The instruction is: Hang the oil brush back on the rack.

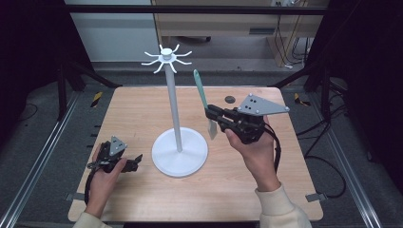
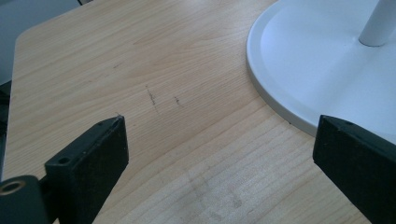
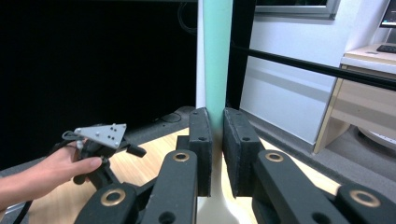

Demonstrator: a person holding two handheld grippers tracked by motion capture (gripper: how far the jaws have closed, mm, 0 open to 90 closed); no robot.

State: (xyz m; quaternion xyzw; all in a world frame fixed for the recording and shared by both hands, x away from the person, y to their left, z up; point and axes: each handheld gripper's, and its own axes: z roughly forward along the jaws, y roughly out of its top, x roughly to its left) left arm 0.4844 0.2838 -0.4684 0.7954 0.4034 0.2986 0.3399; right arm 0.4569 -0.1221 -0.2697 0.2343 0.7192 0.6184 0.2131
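Two grippers are in my hands above a light wooden table (image 1: 142, 199). At the left of the high view, my left hand (image 1: 102, 183) holds the left gripper (image 1: 134, 163) low, at the table's near left part, its tips pointing toward the white stand's round base (image 1: 179, 153) and just beside its rim. In the left gripper view its two black jaws stand wide apart with nothing between them, bare wood under the gap and the base's edge (image 2: 280, 100) running close to the jaw on that view's right.

Next comes the stand itself: a thin white pole (image 1: 174, 107) rises upright from the middle of the base to a small crown of curved hooks (image 1: 167, 58) at the top, with nothing hanging on them.

To the right of the pole, my right hand (image 1: 256, 152) holds the right gripper (image 1: 209, 112) raised above the table. Its jaws are closed on a spatula (image 1: 203, 102), gripping it partway along: the teal handle slants up and away toward the hooks, and the pale blade (image 1: 212, 129) hangs below the jaws, near the base's right side but apart from it. In the right gripper view the teal handle (image 3: 217, 60) stands straight up from between the clamped pads (image 3: 201, 140), and my left gripper (image 3: 103, 140) shows farther off.
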